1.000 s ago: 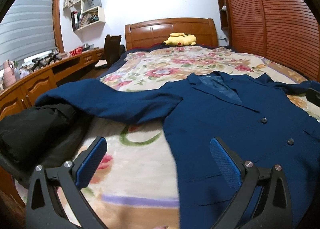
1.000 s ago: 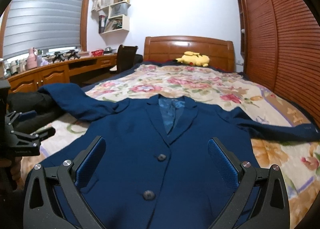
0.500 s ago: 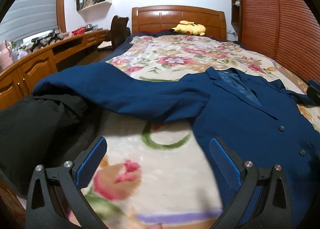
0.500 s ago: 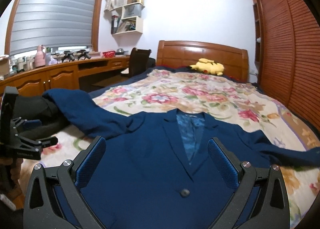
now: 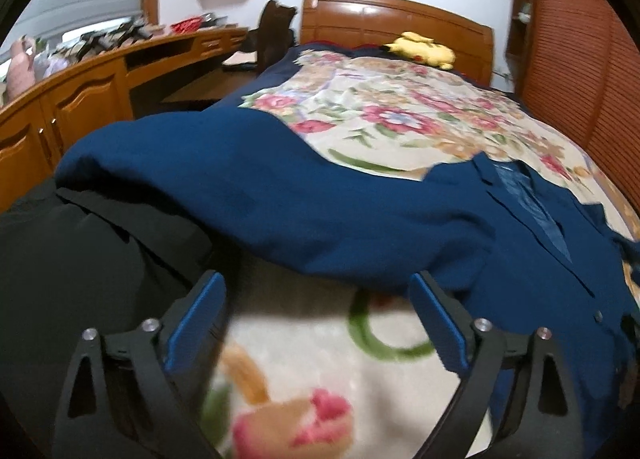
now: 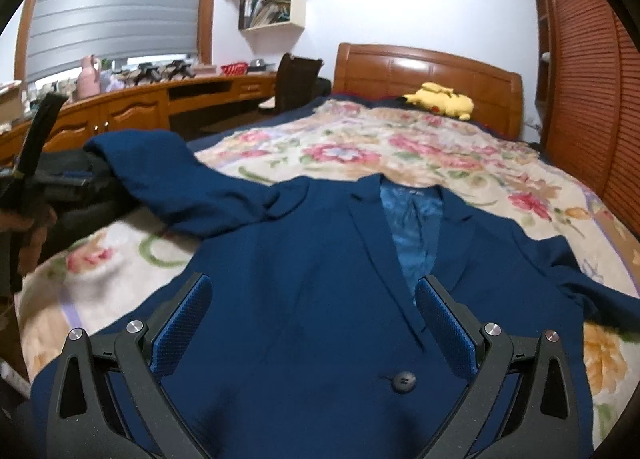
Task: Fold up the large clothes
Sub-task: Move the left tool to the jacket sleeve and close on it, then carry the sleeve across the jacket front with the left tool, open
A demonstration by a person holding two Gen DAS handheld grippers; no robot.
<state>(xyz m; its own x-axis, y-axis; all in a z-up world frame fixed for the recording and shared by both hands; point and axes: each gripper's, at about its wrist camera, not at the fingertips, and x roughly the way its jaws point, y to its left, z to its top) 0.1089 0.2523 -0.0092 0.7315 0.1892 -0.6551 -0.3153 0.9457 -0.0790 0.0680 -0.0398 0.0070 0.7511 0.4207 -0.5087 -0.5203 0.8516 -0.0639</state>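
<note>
A navy blue blazer (image 6: pixel 320 279) lies face up on the floral bedspread (image 6: pixel 360 155), buttoned, collar toward the headboard. Its left sleeve (image 5: pixel 248 195) stretches out over a black garment (image 5: pixel 80 259) at the bed's left edge; the sleeve also shows in the right wrist view (image 6: pixel 180 175). My left gripper (image 5: pixel 316 323) is open and empty, just short of that sleeve. My right gripper (image 6: pixel 312 323) is open and empty, low over the blazer's chest. The left gripper also shows at the left edge of the right wrist view (image 6: pixel 36 163).
A yellow plush toy (image 6: pixel 440 99) lies by the wooden headboard (image 6: pixel 424 71). A long wooden desk (image 6: pixel 132 111) with a dark chair (image 6: pixel 296 79) runs along the left wall. Louvred wardrobe doors (image 6: pixel 592 91) stand to the right of the bed.
My left gripper has swung left and moved in toward the outstretched sleeve and the black garment. My right gripper has moved forward up the blazer's front. Both stay open.
</note>
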